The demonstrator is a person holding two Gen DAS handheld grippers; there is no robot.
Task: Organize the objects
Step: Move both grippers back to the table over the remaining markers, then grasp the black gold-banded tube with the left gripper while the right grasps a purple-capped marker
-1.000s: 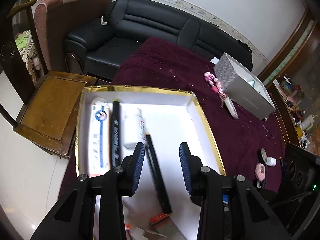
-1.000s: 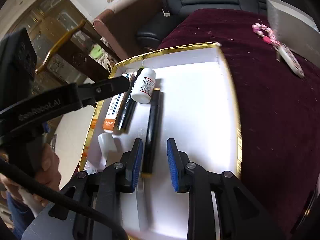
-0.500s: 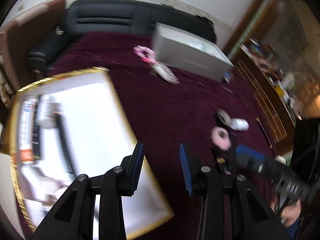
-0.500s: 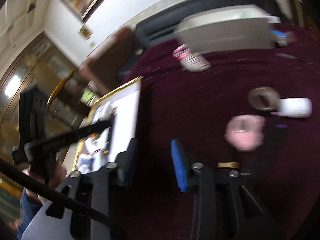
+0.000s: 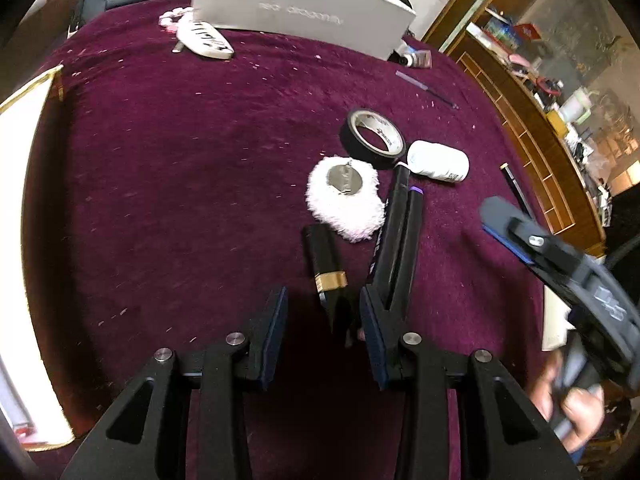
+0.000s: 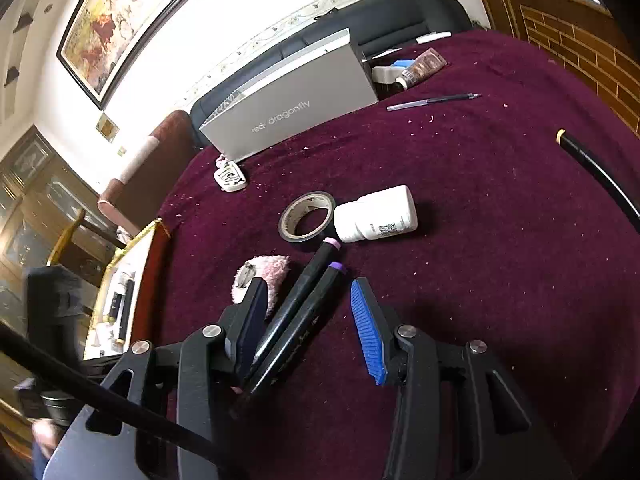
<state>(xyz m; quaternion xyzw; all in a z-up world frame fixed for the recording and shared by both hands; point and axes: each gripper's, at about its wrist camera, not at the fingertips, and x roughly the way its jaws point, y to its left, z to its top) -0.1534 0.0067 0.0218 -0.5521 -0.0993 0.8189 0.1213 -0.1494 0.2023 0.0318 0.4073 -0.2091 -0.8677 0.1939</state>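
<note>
Moved since a second ago: both your grippers have left the white gold-rimmed tray (image 5: 24,128) and now hang over the loose items on the maroon cloth (image 5: 180,168).
Left gripper (image 5: 322,320): jaws partly apart, nothing pressed; a black tube with a gold band (image 5: 326,264) lies just ahead of the gap.
Right gripper (image 6: 308,320): jaws have just been opening, then levelled off; two black markers (image 6: 304,312) lie between them, one close against the left pad, neither clamped.
Markers: side by side, purple ends towards the tape roll (image 6: 307,216).
Tape roll: near mid-cloth, touching or just beside the white bottle (image 6: 376,214) lying on its side.
Pink fluffy pad (image 5: 344,200): just beside the markers, between tube and tape.
Grey box (image 6: 292,104): along the cloth's far edge.
Tray: at the cloth's left edge.
</note>
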